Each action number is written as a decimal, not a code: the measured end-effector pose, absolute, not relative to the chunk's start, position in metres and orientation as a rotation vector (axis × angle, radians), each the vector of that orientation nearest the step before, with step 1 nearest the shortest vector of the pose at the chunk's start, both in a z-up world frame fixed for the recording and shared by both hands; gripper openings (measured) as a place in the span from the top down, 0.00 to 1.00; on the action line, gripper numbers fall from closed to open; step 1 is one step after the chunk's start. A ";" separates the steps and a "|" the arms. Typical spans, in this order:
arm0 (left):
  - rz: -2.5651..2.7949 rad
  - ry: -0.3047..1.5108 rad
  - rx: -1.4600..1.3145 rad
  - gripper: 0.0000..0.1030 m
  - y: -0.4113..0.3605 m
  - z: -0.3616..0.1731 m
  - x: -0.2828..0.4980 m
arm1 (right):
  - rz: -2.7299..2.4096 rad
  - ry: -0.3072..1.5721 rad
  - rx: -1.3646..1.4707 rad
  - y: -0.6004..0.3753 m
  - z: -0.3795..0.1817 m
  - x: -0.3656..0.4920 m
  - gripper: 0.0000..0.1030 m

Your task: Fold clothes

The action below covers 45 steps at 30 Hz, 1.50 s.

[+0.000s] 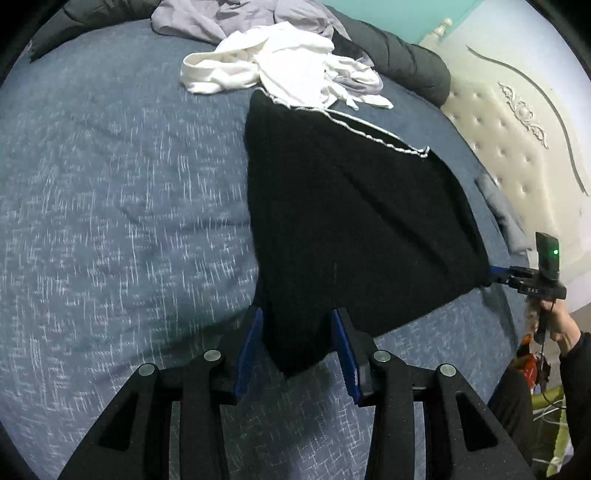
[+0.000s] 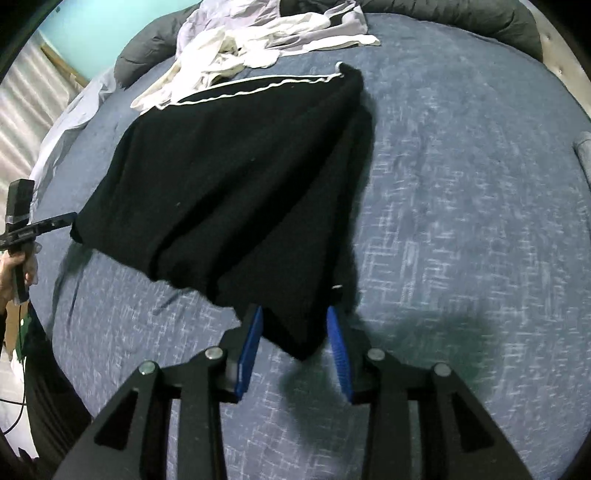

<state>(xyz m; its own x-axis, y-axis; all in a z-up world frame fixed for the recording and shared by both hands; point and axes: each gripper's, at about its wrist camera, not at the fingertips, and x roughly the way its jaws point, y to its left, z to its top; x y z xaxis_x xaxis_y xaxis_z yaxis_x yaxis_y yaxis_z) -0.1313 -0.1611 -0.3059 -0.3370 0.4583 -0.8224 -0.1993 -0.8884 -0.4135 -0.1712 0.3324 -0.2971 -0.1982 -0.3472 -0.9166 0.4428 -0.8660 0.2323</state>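
A black knitted garment (image 1: 351,206) with a white trimmed far edge (image 1: 369,131) is stretched out just above the blue bedspread (image 1: 110,192). My left gripper (image 1: 297,317) is shut on its near left corner, the cloth filling the gap between the blue pads (image 1: 251,343). My right gripper (image 2: 295,314) is shut on the other near corner of the garment (image 2: 229,177), and shows from the side in the left wrist view (image 1: 489,275). The left gripper (image 2: 74,219) shows at the left edge of the right wrist view, pinching its corner.
A heap of white clothes (image 1: 288,62) and a lilac garment (image 1: 221,18) lie just beyond the black garment. A dark grey rolled duvet (image 1: 406,55) runs along the far side. A cream tufted headboard (image 1: 517,140) stands to the right. A hand (image 1: 557,325) holds the right gripper.
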 end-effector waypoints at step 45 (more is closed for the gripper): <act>2.229 -0.201 -1.522 0.92 -0.136 -0.322 -0.140 | -2.172 0.206 1.522 0.379 -0.300 -0.169 0.94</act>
<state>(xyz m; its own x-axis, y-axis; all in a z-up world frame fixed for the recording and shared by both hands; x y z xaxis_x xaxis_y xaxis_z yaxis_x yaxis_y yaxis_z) -0.1404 -0.1361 -0.3223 -0.3036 0.4268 -0.8518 -0.2674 -0.8963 -0.3538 -0.1692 0.3793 -0.3001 -0.2688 -0.2942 -0.9172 0.4616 -0.8751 0.1454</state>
